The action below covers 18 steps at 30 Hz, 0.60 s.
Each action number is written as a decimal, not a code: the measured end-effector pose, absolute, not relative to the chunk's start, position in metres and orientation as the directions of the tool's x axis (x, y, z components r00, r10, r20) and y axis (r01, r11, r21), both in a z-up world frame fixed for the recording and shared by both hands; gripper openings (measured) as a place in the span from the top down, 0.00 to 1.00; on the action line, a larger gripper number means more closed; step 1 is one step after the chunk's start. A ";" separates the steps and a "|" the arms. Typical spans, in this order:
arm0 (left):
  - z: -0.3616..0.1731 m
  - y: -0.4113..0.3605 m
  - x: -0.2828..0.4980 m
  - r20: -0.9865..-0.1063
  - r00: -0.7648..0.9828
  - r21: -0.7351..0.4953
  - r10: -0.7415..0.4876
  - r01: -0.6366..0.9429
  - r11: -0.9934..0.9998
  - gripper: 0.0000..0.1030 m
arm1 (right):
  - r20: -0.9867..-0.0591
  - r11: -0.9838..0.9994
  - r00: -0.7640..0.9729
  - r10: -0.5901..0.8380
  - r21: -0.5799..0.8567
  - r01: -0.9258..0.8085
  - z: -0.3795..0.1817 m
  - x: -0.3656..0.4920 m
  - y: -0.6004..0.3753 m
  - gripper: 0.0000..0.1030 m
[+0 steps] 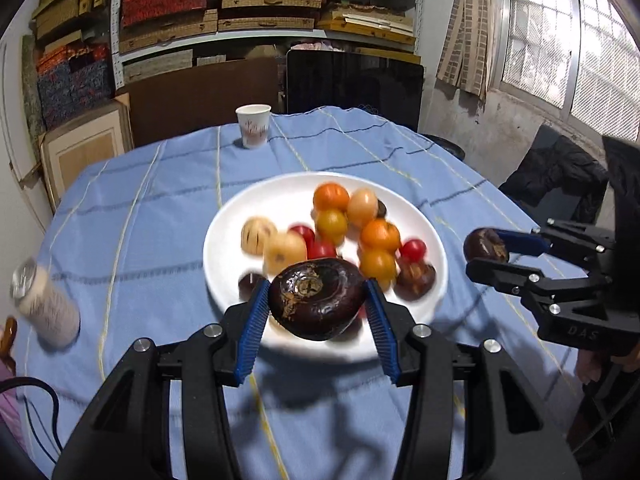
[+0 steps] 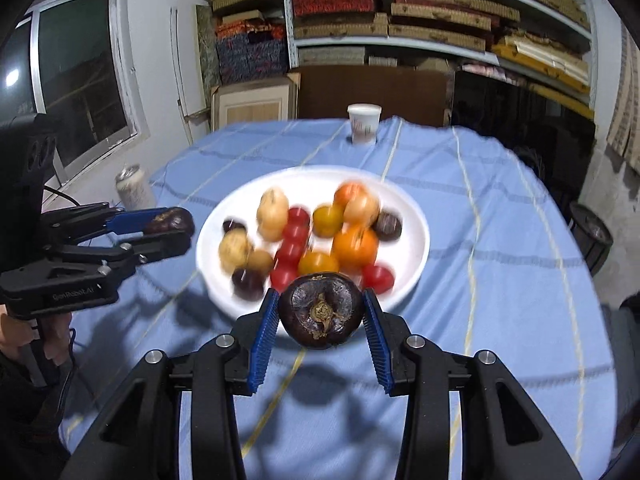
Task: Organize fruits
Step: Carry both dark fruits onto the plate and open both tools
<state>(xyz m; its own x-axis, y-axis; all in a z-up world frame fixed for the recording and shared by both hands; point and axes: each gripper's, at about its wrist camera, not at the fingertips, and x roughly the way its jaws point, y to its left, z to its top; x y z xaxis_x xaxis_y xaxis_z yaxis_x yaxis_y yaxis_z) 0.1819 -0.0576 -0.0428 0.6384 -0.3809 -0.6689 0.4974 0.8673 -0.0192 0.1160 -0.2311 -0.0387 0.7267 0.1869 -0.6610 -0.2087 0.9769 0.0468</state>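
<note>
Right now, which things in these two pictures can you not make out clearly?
- Fruits on the white plate: motion-blurred in both views; kinds uncertain.
- Can: left wrist view, blurred, label unreadable.
- Paper cup: print too small.
- Plate's near rim: hidden by each held dark fruit.

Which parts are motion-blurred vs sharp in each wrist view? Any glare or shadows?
Left wrist view: the left gripper and its dark fruit are sharp; the plate, its fruits and the can are smeared; window blown out. Right wrist view: the right gripper and its fruit are sharp, plate blurred; gripper shadows on the blue cloth.
</note>
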 end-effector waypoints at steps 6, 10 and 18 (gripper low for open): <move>-0.050 -0.079 0.253 -0.699 0.618 -0.055 -0.359 0.454 0.889 0.54 | -0.656 0.971 0.728 0.200 0.032 -0.238 -0.029 0.171 -0.227 0.59; -0.060 -0.085 0.297 -0.731 0.589 -0.099 -0.345 0.408 0.907 0.51 | -0.666 0.961 0.715 0.211 0.009 -0.275 -0.038 0.204 -0.217 0.59; -0.053 -0.069 0.305 -0.713 0.620 -0.140 -0.326 0.329 0.934 0.25 | -0.649 0.966 0.728 0.218 0.040 -0.254 -0.044 0.213 -0.221 0.43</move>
